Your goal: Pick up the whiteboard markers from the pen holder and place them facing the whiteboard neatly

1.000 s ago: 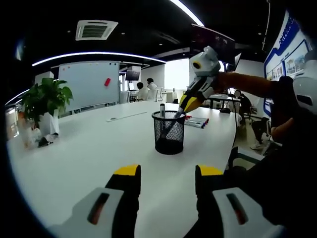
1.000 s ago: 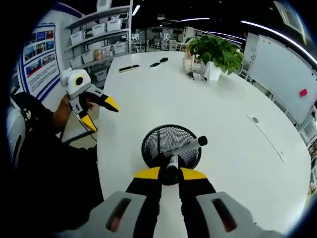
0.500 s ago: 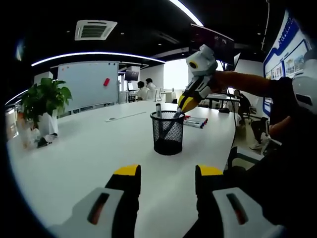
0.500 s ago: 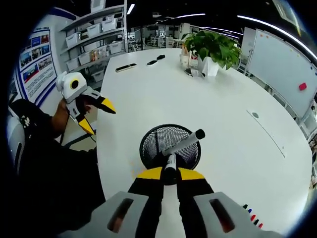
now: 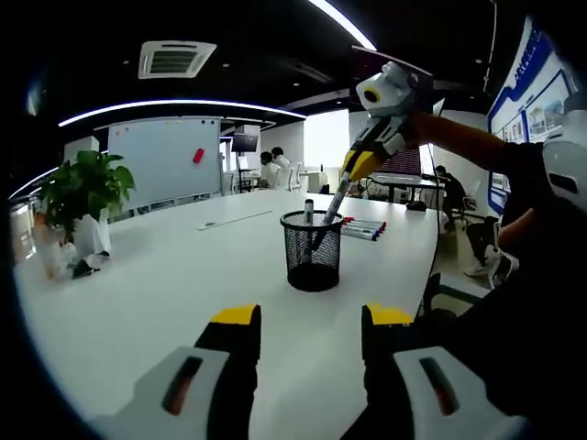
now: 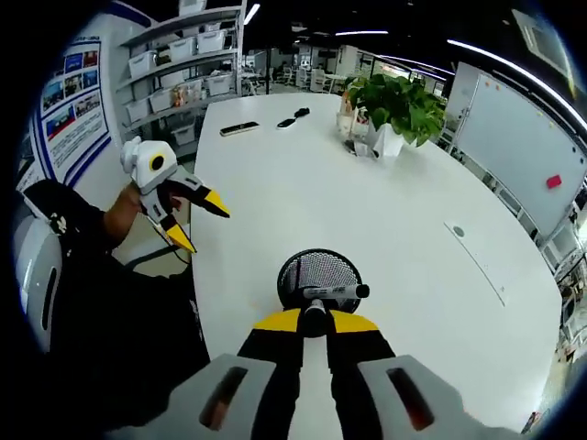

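A black mesh pen holder [image 5: 314, 249] stands on the white table [image 5: 138, 302]. My right gripper [image 5: 354, 169] comes in from the upper right, shut on a whiteboard marker [image 5: 334, 206] whose lower end still dips into the holder. A second marker [image 5: 308, 207] stands inside. In the right gripper view I look down on the holder [image 6: 319, 275]; the held marker [image 6: 315, 309] sits between my shut jaws [image 6: 315, 320], and the other marker [image 6: 335, 292] lies across the rim. My left gripper [image 5: 312, 316] is open and empty, well short of the holder, also seen as the left gripper [image 6: 204, 225].
Several markers [image 5: 365, 227] lie in a row on the table beyond the holder. A whiteboard [image 5: 165, 158] stands at the far side, with a potted plant [image 5: 83, 188] at the left. A person's dark sleeve [image 6: 83, 275] fills the left. Phones [image 6: 240, 127] lie farther down the table.
My right gripper has risen, drawing its marker up out of the holder, which now looks smaller from above. The left gripper has stayed in place and open.
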Demonstrator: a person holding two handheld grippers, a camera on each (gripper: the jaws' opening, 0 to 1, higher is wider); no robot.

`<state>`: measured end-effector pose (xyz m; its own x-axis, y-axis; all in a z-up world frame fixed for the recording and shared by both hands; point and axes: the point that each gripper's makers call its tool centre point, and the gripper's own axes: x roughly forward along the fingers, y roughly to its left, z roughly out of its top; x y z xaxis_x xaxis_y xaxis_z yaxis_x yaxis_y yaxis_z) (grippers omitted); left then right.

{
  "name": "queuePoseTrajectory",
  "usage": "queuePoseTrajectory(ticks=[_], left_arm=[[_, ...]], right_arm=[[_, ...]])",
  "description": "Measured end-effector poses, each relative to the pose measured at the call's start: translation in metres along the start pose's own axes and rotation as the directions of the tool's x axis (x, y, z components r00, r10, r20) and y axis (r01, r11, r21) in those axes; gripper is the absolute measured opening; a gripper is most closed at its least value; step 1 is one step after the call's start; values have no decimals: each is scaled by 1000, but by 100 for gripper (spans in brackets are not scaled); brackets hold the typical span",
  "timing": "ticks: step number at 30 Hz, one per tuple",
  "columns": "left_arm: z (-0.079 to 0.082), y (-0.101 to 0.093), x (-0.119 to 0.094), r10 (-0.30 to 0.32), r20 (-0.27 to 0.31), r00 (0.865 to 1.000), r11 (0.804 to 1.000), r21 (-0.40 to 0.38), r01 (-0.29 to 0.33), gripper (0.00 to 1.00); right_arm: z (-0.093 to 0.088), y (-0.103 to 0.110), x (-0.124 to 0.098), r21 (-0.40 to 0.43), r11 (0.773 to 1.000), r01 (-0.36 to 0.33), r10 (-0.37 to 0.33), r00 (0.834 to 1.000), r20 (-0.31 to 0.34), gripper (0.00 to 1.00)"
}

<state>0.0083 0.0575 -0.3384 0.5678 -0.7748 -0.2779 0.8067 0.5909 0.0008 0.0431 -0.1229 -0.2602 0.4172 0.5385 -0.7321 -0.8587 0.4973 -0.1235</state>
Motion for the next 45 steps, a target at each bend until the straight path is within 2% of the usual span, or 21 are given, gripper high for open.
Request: queuePoseTrajectory(ticks=[7, 12, 14, 18, 28, 31, 34, 39, 44, 45], left_arm=[[1, -5, 2, -13, 0, 1000, 1000, 4, 13, 46], [2, -4, 0, -11, -4, 1000, 1000, 6, 11, 46], [2, -2, 0, -6, -2, 1000, 1000, 6, 6, 46], [4, -1, 0, 1, 4, 1000, 1000, 5, -1, 46], [2, -6, 4, -16, -3, 1000, 1000, 8, 16, 46], [2, -6, 4, -16, -3, 1000, 1000, 6, 16, 46], [2, -6, 3, -11, -2, 1000, 1000, 8, 11, 45], [0, -5, 4, -11, -7, 1000, 1000, 5, 11, 45], [-1, -4, 4, -8, -7, 1000, 1000, 0, 8, 45], [-1, -3, 4, -6, -6, 1000, 1000, -1, 6, 45]], right_arm=[[14, 3, -23, -28, 999, 24, -23, 1000, 11, 12], [21, 4, -33, -18, 1000, 26, -25, 999, 30, 12], [24, 2, -36, -6, 999, 33, -33, 999, 43, 12], [39, -1, -50, 80, 997, 0, -10, 992, 124, 12], [37, -17, -71, 109, 993, 38, -55, 986, 156, 12], [36, -27, -78, 113, 991, 77, -97, 977, 188, 12], [39, -43, -85, 148, 979, 139, -171, 958, 231, 12], [36, -54, -90, 190, 969, 158, -206, 941, 270, 12], [26, -59, -87, 216, 957, 192, -250, 925, 286, 12], [24, -59, -86, 225, 953, 201, -264, 917, 299, 12]])
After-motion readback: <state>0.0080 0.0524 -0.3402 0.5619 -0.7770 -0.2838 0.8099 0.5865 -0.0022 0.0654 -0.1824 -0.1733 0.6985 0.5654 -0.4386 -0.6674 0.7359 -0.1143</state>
